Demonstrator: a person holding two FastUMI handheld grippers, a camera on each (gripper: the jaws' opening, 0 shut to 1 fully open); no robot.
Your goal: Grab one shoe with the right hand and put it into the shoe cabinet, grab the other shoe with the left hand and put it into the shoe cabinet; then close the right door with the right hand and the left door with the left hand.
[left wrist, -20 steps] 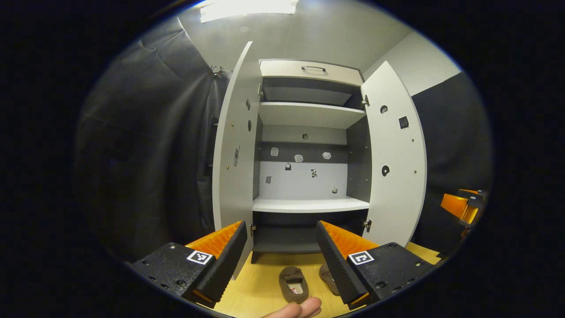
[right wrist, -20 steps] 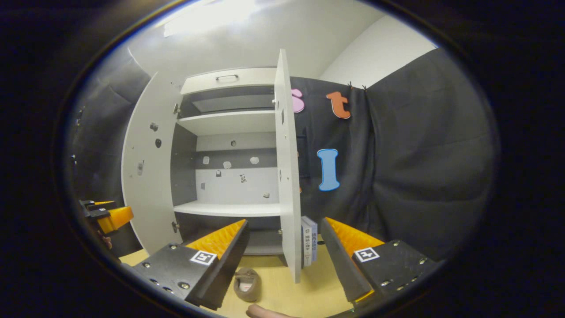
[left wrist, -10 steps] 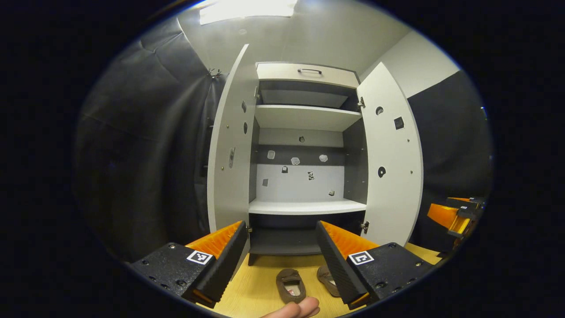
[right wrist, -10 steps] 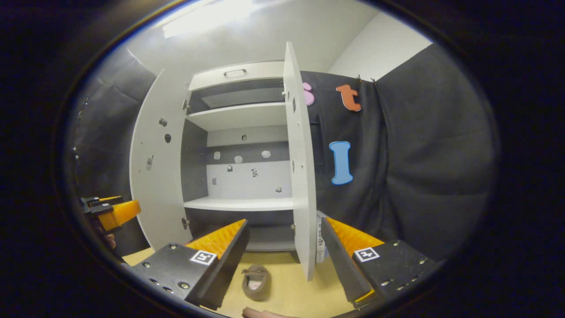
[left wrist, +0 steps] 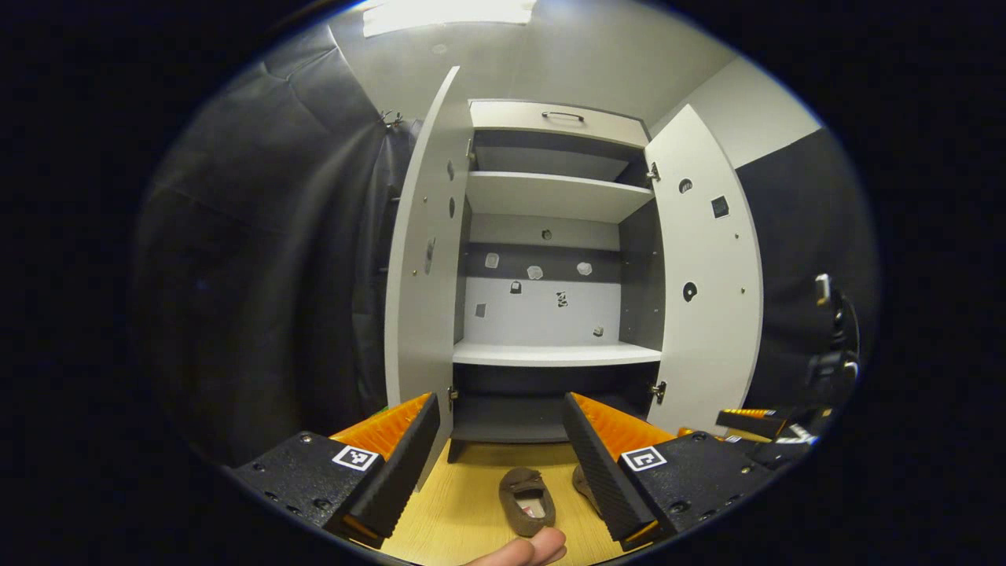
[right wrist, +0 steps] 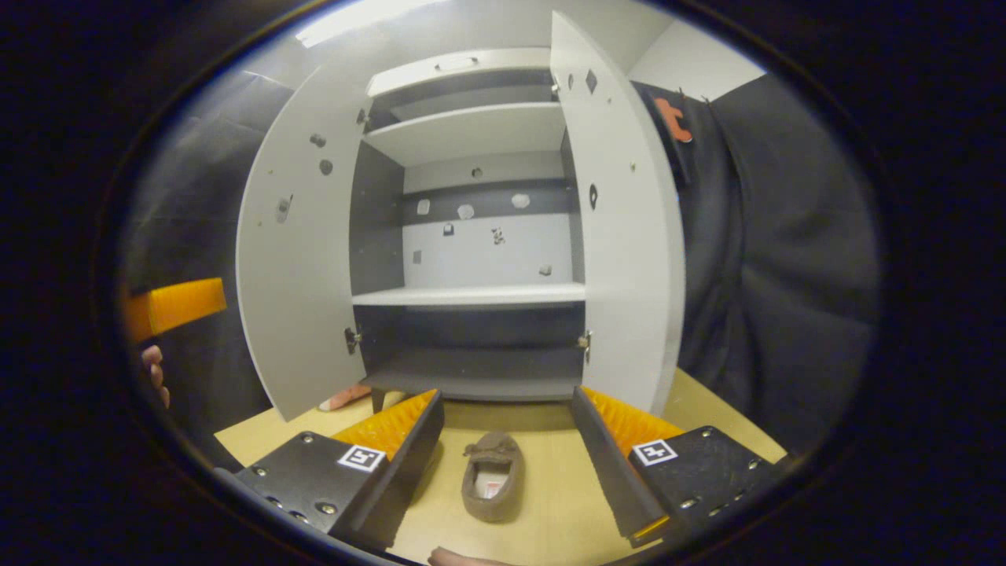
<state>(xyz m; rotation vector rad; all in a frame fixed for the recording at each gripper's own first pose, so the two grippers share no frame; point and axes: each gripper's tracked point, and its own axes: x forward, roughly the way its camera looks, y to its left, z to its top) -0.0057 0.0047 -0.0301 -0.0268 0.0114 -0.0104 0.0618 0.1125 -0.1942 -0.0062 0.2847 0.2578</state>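
The white shoe cabinet (left wrist: pixel 550 354) stands with both doors wide open and its shelves bare. On the wooden floor before it lies a brown shoe (left wrist: pixel 526 501); the second shoe (left wrist: pixel 585 483) is half hidden behind my left gripper's right finger. My left gripper (left wrist: pixel 499 456) is open, held above the shoes. In the right gripper view, one brown shoe (right wrist: pixel 491 475) lies on the floor between the open fingers of my right gripper (right wrist: pixel 507 464), farther off and below them. The cabinet (right wrist: pixel 471 296) is straight ahead.
The left door (left wrist: pixel 420 275) and right door (left wrist: pixel 707 299) jut out toward me on either side. Black cloth walls close in left and right. My right gripper (left wrist: pixel 754 420) is low at the right; the left gripper's orange finger (right wrist: pixel 173 306) is at the left edge.
My right gripper has swung left and dipped, so it now faces the cabinet opening with a shoe centred between its fingers. The left gripper has barely shifted.
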